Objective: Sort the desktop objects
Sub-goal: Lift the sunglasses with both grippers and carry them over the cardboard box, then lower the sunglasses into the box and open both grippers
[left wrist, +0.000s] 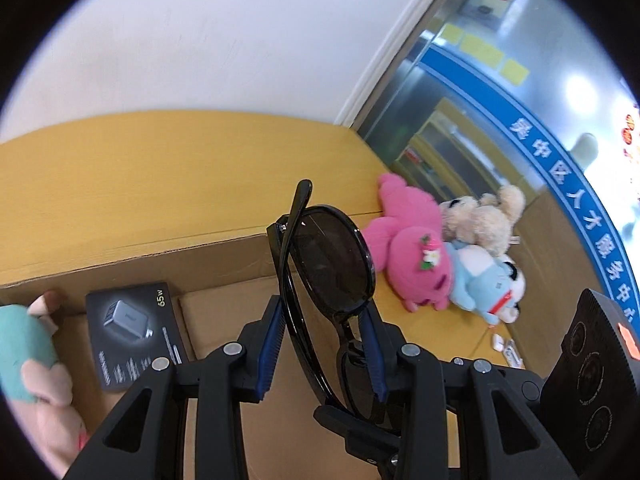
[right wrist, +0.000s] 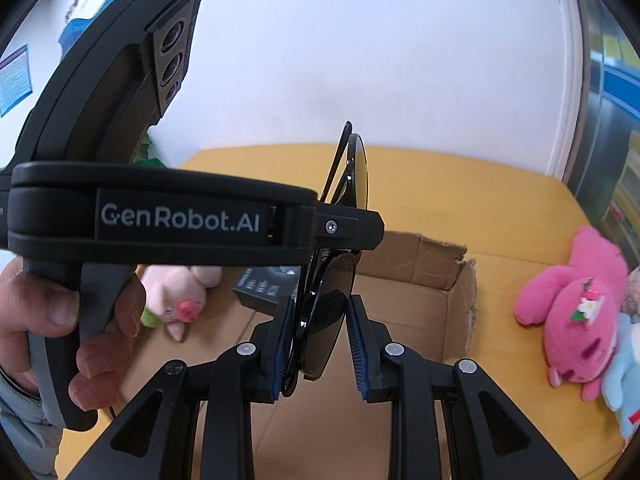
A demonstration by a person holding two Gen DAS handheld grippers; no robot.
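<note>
Black sunglasses [left wrist: 332, 264] are held up over an open cardboard box [left wrist: 224, 256], folded, with one dark lens facing up. My left gripper [left wrist: 322, 308] is shut on them, its blue pads against the frame and temple. In the right wrist view the same sunglasses [right wrist: 328, 320] stand edge-on between the pads of my right gripper [right wrist: 322, 304], which is shut on them too. The left gripper [right wrist: 352, 224] crosses that view from the left and clamps the glasses higher up. A hand [right wrist: 40, 312] grips its handle.
Inside the box [right wrist: 420, 264] lie a black charger carton [left wrist: 136, 332] and a pink pig plush [right wrist: 180, 292]. On the yellow table [left wrist: 120, 168] to the right sit a pink plush [left wrist: 408, 256], a cream plush [left wrist: 480, 220] and a light-blue plush [left wrist: 480, 280].
</note>
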